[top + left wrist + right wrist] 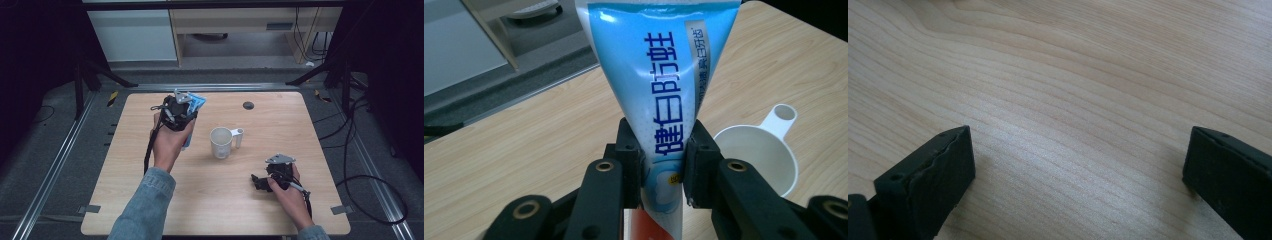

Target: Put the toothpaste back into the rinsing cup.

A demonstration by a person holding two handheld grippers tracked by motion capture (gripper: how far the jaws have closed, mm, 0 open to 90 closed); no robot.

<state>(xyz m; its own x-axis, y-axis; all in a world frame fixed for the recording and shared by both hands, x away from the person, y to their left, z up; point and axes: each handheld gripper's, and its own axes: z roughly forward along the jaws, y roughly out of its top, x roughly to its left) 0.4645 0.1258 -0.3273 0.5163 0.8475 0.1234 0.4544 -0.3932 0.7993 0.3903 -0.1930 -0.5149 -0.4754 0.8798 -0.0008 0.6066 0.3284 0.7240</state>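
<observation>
- The left tool [663, 165] is clamped on one blue toothpaste tube [659, 85]; its two black jaws press the tube's lower part from both sides, and the tube rises between them with its wide flat end up.
- In the high view the left tool [177, 111] sits up and to the left of the white cup [221, 142], held by the person's left hand [170, 142], with the tube's blue end [196, 102] sticking out past it.
- The right tool [1078, 165] has its jaws wide apart with bare wood between them; they hold nothing.
- In the high view the right tool [259, 182] lies low on the desk [150, 190], down and to the right of the cup and well apart from it, in the right hand [290, 192].
- One white cup [764, 155] stands upright near the middle of the desk, its handle [239, 136] pointing right; it appears empty.
- A small dark round spot [248, 105] lies on the desk beyond the cup.
- Count: two tools, one tube, one cup.
</observation>
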